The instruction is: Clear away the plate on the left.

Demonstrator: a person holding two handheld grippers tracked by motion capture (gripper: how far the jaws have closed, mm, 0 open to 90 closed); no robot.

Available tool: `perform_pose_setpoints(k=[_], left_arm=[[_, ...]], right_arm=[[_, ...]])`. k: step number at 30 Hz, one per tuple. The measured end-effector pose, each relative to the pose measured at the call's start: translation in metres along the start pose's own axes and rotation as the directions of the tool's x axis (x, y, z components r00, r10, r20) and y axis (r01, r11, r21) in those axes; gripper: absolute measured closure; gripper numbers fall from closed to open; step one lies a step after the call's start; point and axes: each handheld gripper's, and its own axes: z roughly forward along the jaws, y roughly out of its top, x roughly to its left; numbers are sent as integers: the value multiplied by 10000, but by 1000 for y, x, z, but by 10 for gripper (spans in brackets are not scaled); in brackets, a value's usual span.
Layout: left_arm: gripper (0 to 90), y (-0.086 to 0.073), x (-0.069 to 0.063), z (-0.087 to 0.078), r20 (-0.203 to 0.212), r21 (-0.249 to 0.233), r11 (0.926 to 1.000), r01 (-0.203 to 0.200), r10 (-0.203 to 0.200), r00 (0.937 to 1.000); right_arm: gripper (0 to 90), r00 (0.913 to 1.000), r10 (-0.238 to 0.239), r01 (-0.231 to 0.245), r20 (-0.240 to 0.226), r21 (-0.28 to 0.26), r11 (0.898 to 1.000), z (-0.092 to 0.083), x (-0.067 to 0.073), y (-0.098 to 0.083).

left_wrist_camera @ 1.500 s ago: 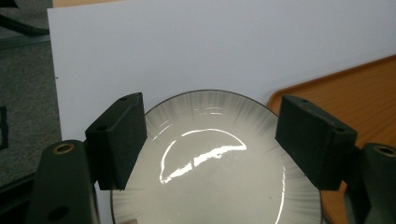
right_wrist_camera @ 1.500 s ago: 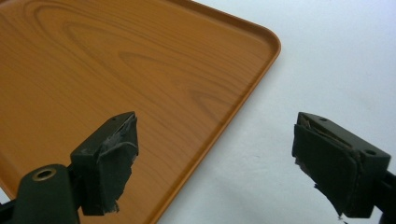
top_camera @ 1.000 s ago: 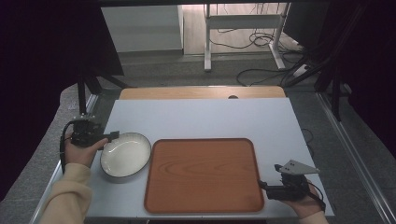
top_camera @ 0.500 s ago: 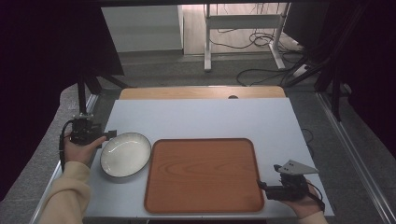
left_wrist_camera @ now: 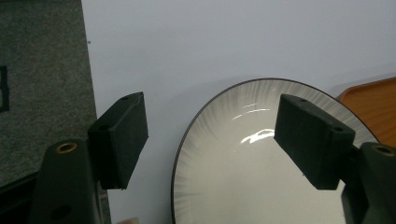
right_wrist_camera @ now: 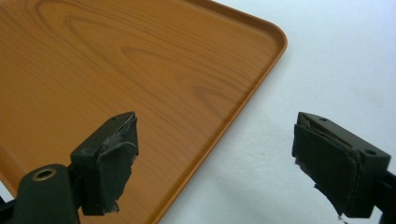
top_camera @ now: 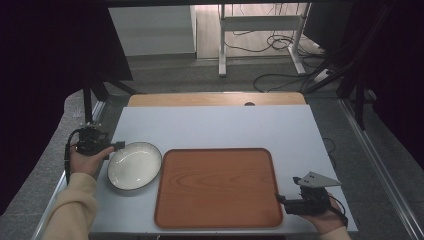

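The left tool [top_camera: 118,145] is held at the left edge of the tabletop [top_camera: 215,125], its jaws spread wide with nothing between them and pointing right toward the white bowl [top_camera: 134,166]. In the left gripper view the bowl's dark rim [left_wrist_camera: 180,140] curves up between the two black pads: the left pad [left_wrist_camera: 122,135] hangs over bare tabletop just outside the rim, and the right pad [left_wrist_camera: 310,133] hangs over the bowl's pale ribbed inside. Whether either pad touches the bowl cannot be told. The bowl stands upright near the left edge of the tabletop, just beside the left side of the wooden tray [top_camera: 217,187], which lies flat toward the front edge, at the middle. The right tool [top_camera: 280,199] is held near the front right corner of the tabletop, its jaws also wide and holding nothing, pointing left at the tray's front right corner. In the right gripper view its left pad [right_wrist_camera: 112,158] is over the tray's wood, its right pad [right_wrist_camera: 327,163] over white tabletop, and the tray's raised edge [right_wrist_camera: 233,121] runs between them.
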Motion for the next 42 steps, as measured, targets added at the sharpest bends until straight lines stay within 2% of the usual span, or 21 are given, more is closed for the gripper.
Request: perform_pose_setpoints(k=[6, 8, 16, 20, 26, 32, 35, 39, 42], left_arm=[[281, -13, 14, 7, 462, 45, 9983, 578, -579, 9973], [282, -16, 16, 8, 347, 110, 9981, 598, -602, 9976], [303, -25, 20, 12, 600, 197, 9972, 721, -731, 9955], [321, -29, 23, 15, 837, 266, 9952, 941, -960, 9919], [341, -35, 23, 20, 948, 409, 9943, 984, -1019, 9903], [371, -40, 25, 24, 1198, 643, 9910, 1172, -1243, 9850], [465, -42, 26, 26, 1458, 700, 9886, 1332, -1422, 9790], [533, -44, 26, 28, 1526, 790, 9870, 1398, -1506, 9767], [606, -46, 24, 32, 1339, 969, 9861, 1351, -1474, 9800]], right_arm=[[149, 10000, -3, 3, -1, 33, 10000, 0, 0, 0], [149, 10000, 0, 0, -4, 37, 10000, 0, 0, 0], [149, 10000, -15, 16, -25, 118, 9999, 2, 1, 0], [149, 10000, -12, 13, -22, 125, 9999, 2, 1, 0], [149, 10000, -7, 7, -35, 128, 9999, 2, 1, -1], [149, 10000, -24, 25, -33, 166, 9999, 3, 1, -1], [149, 10000, -32, 34, -40, 284, 9996, 4, 1, -1], [149, 10000, -48, 49, -28, 373, 9993, 5, 1, -1], [149, 10000, -44, 45, -38, 401, 9992, 5, 1, -1]])
